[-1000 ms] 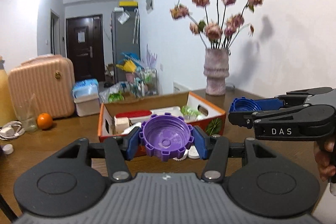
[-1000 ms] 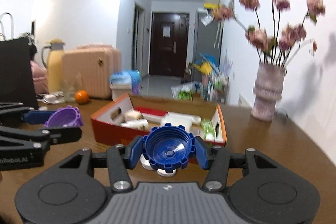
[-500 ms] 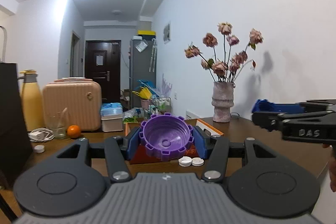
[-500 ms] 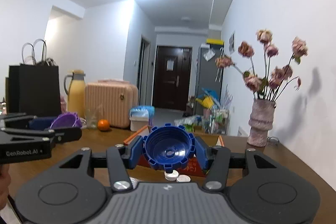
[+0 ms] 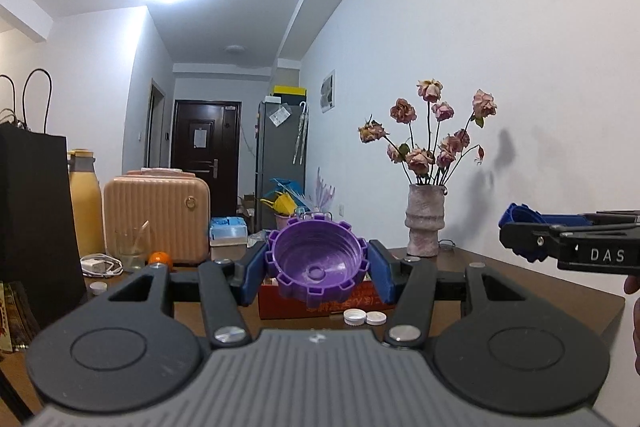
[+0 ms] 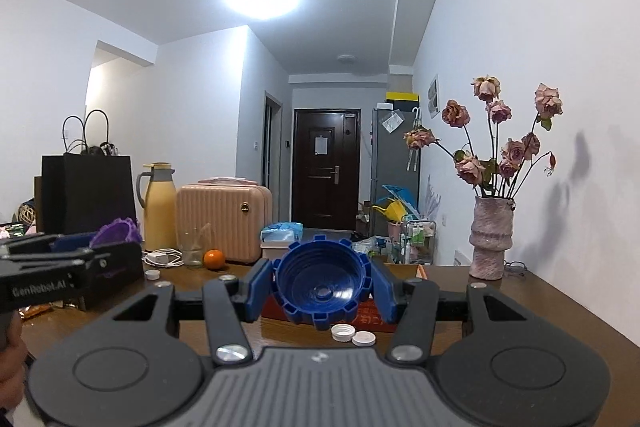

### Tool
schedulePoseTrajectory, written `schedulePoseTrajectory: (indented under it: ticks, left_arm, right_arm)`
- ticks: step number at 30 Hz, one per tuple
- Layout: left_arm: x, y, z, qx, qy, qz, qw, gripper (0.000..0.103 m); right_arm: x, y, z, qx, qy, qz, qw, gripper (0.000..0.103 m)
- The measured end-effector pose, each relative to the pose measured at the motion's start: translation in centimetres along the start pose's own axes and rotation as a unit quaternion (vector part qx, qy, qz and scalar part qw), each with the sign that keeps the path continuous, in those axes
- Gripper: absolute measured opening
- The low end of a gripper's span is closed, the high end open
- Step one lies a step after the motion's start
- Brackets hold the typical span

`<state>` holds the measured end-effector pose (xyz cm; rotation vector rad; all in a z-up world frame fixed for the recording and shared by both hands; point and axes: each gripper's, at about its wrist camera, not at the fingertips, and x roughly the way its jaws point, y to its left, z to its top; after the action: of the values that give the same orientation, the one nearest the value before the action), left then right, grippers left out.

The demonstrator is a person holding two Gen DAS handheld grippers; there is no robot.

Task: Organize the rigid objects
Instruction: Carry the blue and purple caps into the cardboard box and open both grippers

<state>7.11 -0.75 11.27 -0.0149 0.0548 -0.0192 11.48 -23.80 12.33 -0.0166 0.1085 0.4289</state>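
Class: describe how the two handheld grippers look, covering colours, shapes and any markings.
Both are black with blue fingers, a ribbed grey body and round black discs. The right gripper reads "DAS" in white on its side; the left gripper reads "GenRobot.AI". No cables or sleeves show.

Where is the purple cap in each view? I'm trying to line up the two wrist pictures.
Left wrist: purple cap sits at centre, clamped in the left gripper.
Right wrist: purple cap shows at the far left edge, seen side-on in the left gripper.
Shared landmark: the vase of dried roses stands at the right in both views.
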Motion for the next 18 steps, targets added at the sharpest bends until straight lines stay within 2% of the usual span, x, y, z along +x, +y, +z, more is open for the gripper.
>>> schedulePoseTrajectory:
  ticks: [9, 14, 18]
  left_arm:
    - [2.9, 0.5, -0.6, 0.003, 0.012, 0.001, 0.9999, 0.054]
    - [7.2, 1.1, -0.4, 0.009, 0.024, 0.006, 0.9997, 0.054]
    - [12.1, 1.9, 0.3, 0.014, 0.032, 0.005, 0.9994, 0.054]
  right_arm:
    - [2.8, -1.0, -1.0, 0.005, 0.025, -0.003, 1.0, 0.052]
    - [6.2, -2.3, -0.6, 0.001, 0.037, -0.003, 0.999, 0.052]
    - [10.7, -3.8, 0.2, 0.0, 0.05, 0.009, 0.999, 0.052]
